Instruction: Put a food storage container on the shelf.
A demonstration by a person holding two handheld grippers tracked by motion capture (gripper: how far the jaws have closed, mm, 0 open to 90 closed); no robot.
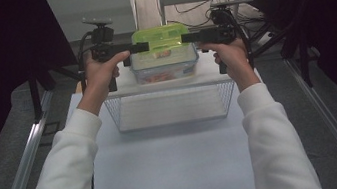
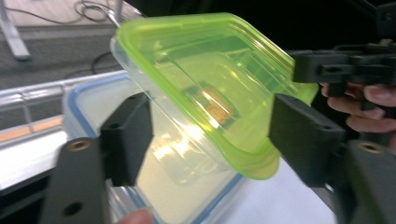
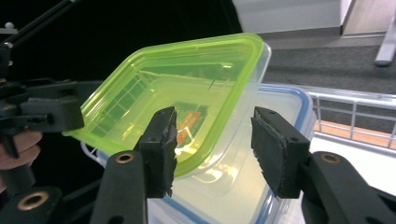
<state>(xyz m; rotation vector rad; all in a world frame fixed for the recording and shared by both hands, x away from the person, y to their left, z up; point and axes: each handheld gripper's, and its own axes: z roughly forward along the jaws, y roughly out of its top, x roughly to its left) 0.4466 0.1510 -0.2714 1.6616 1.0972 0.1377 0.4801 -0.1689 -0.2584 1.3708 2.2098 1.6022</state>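
High view: fixed above near edge of desk (image 1: pixel 168 170), looking forward and down, far off; takes in both sleeves, wire basket (image 1: pixel 171 107) and stacked boxes at far end. Left gripper view: rides on left tongs (image 2: pixel 210 135), looks along own black jaws toward green-lidded box (image 2: pixel 205 84), very close, tilted; catches right tongs (image 2: pixel 343 67) and hand at right edge. Right gripper view: rides on right tongs (image 3: pixel 212 144), faces opposite way at same box (image 3: pixel 187 88), equally close; catches left tongs (image 3: pixel 51 112) at left edge. Shared by all three: green-lidded box (image 1: pixel 160 37) atop blue-rimmed box (image 1: pixel 165 64).
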